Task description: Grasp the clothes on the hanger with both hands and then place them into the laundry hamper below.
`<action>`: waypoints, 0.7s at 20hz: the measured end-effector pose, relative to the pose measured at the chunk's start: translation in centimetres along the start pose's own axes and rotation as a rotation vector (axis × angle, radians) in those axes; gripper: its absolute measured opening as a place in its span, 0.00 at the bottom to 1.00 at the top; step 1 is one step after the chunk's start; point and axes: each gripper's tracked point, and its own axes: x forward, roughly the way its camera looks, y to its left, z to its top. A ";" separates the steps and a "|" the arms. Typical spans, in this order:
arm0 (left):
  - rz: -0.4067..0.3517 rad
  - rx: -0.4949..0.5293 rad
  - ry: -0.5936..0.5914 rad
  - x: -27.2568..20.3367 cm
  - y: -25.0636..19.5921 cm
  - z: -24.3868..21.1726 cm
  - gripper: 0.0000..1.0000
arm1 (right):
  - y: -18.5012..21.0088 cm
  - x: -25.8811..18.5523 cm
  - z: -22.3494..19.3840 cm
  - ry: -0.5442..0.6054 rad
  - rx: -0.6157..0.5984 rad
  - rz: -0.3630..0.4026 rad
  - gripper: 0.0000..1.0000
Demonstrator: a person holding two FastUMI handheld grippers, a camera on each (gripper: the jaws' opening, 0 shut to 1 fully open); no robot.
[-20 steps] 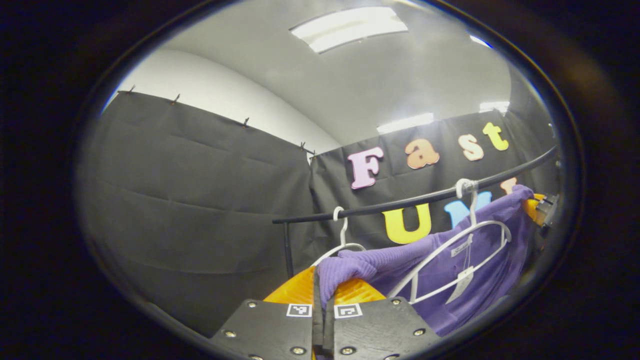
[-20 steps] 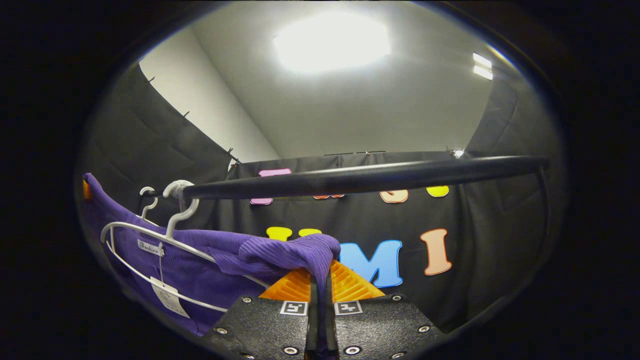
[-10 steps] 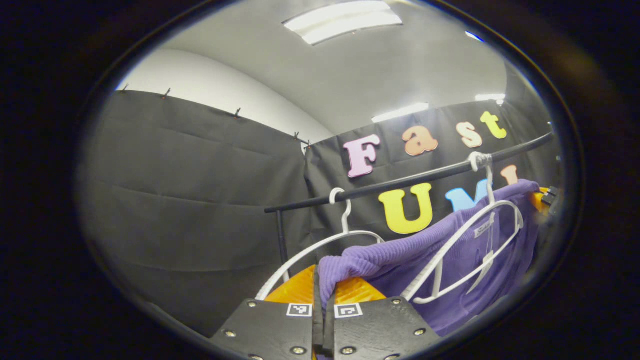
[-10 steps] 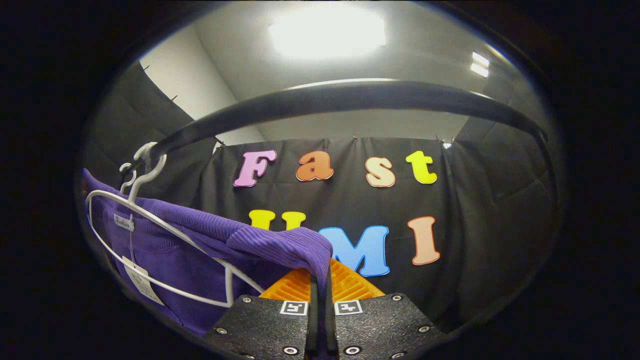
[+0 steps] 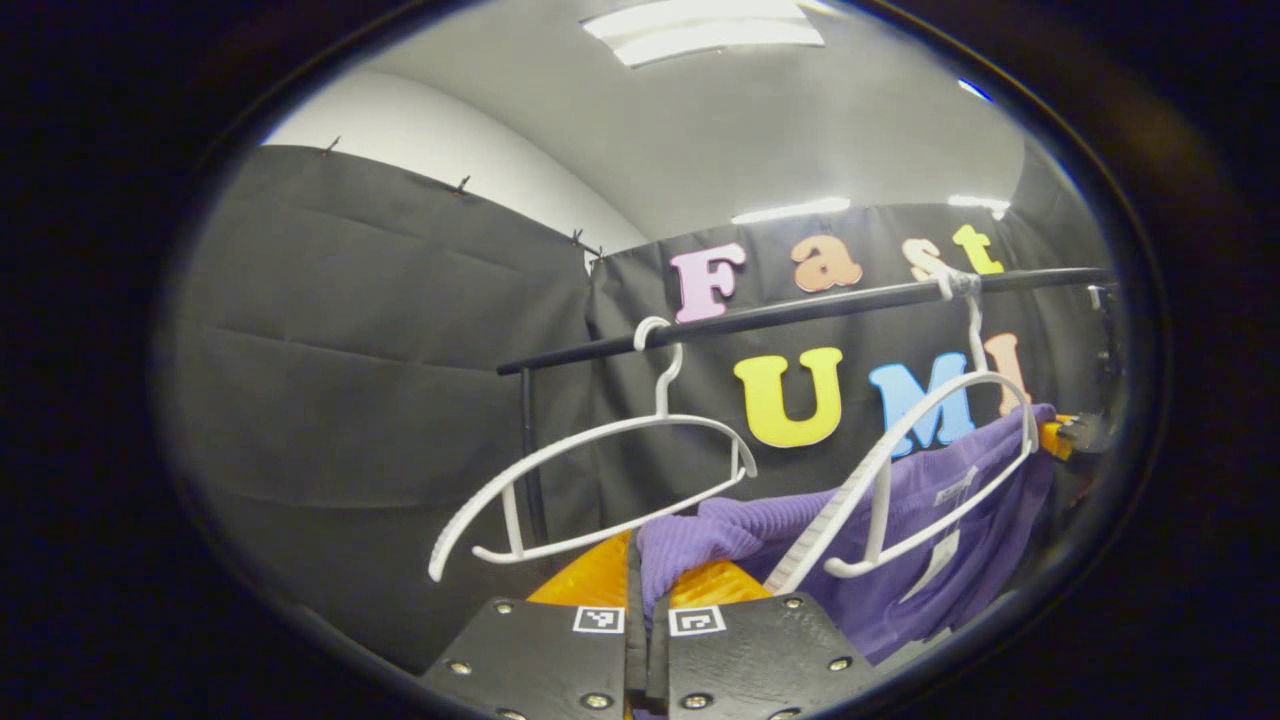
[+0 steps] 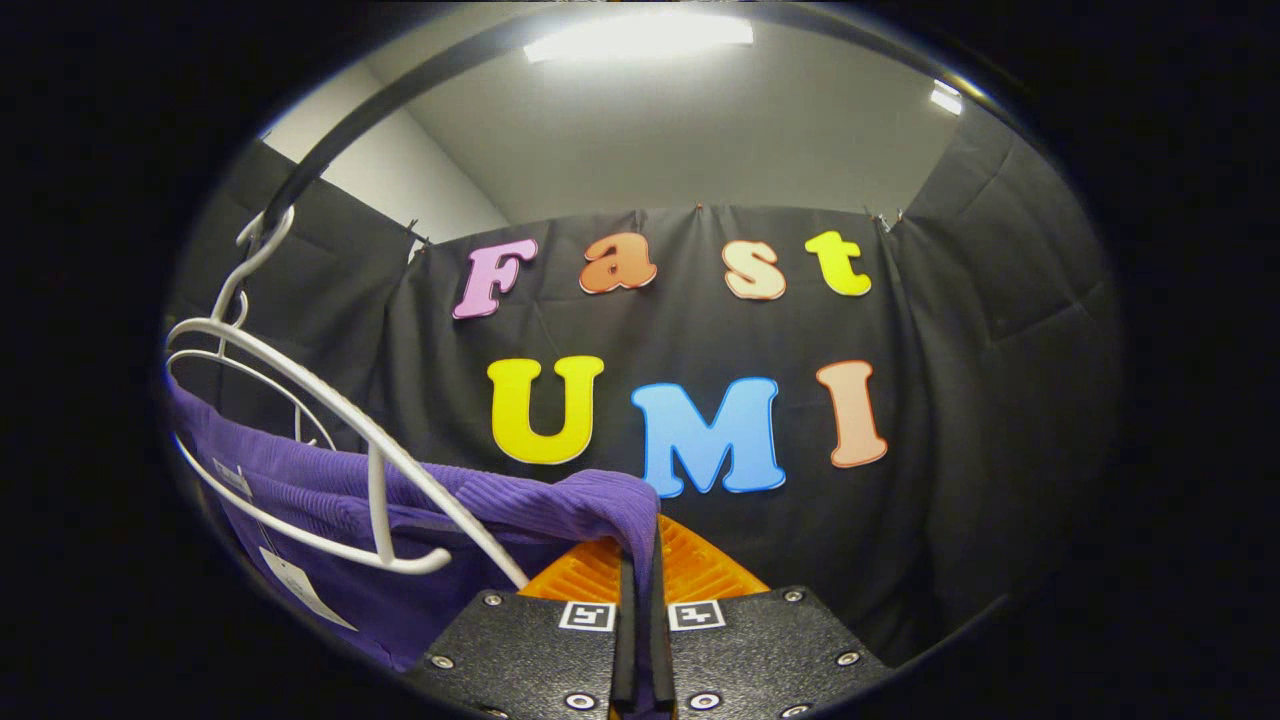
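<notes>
A purple knit sweater (image 5: 900,500) stretches between my two grippers. My left gripper (image 5: 645,565) is shut on one bunched shoulder of it, at the bottom of the left gripper view. In the right gripper view my right gripper (image 6: 638,560) is shut on the other shoulder, and the sweater (image 6: 500,495) runs off to the left. That right gripper (image 5: 1062,436) also shows far right in the left gripper view. The sweater's white hanger (image 5: 900,450) hangs from the black rail (image 5: 800,310). Its upper arms stand bare above the cloth, and its lower bar still crosses it. The same hanger (image 6: 330,410) is close on my right gripper's left.
An empty second white hanger (image 5: 600,470) hangs on the rail left of the sweater. The rail's post (image 5: 528,450) stands behind it. In the right gripper view the rail (image 6: 330,130) arcs overhead at upper left. A paper tag (image 5: 935,565) dangles from the sweater.
Both grippers have come down with the sweater. The rail has risen in both views, and the sweater's shoulders have slid down off the hanger's arms. The empty hanger has come fully into sight.
</notes>
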 end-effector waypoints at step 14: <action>-0.031 -0.019 0.079 -6.5 2.3 -5.0 0.01 | 1.3 -7.6 -4.0 0.090 -0.063 0.019 0.05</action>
